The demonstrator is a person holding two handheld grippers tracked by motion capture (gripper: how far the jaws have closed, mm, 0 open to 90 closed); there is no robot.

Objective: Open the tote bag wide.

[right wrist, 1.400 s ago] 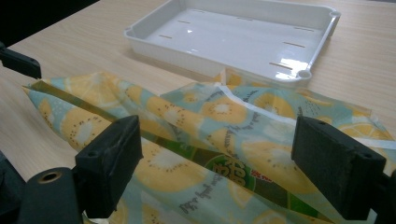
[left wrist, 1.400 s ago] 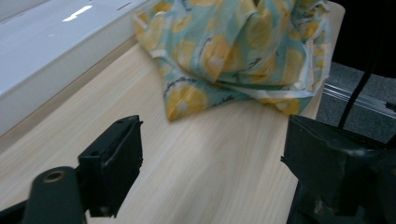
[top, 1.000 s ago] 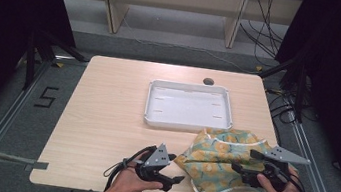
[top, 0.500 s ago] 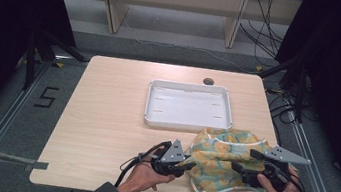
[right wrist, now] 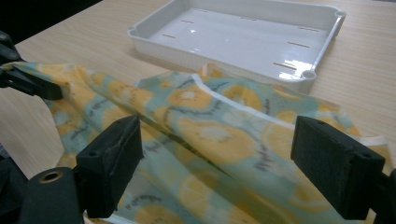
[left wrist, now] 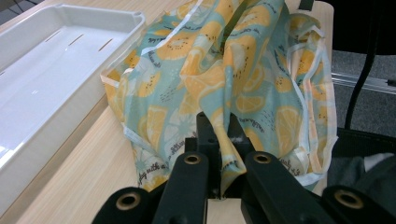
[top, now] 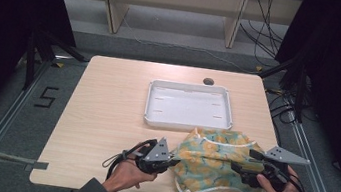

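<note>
Near the counter's (top: 105, 117) front edge in the high view, the left gripper (top: 172, 162) is pinching the left edge of the lemon-print cloth (top: 212, 165), which is lying crumpled just in front of the white tray (top: 189, 106). A second ago this gripper was sitting short of the cloth with its jaws apart; since then it has moved right to the fabric, and its jaws have just been closing onto it. The right gripper (top: 236, 167) is resting over the cloth's right side, where it was before.

Along the left gripper view, the jaws are squeezing a fold of the cloth (left wrist: 224, 93), so the grip looks secured and a lift or spread could follow.

Across the right gripper view, the jaws are standing wide with the cloth (right wrist: 210, 135) between them, not pressed, beside the tray (right wrist: 243, 37).
</note>
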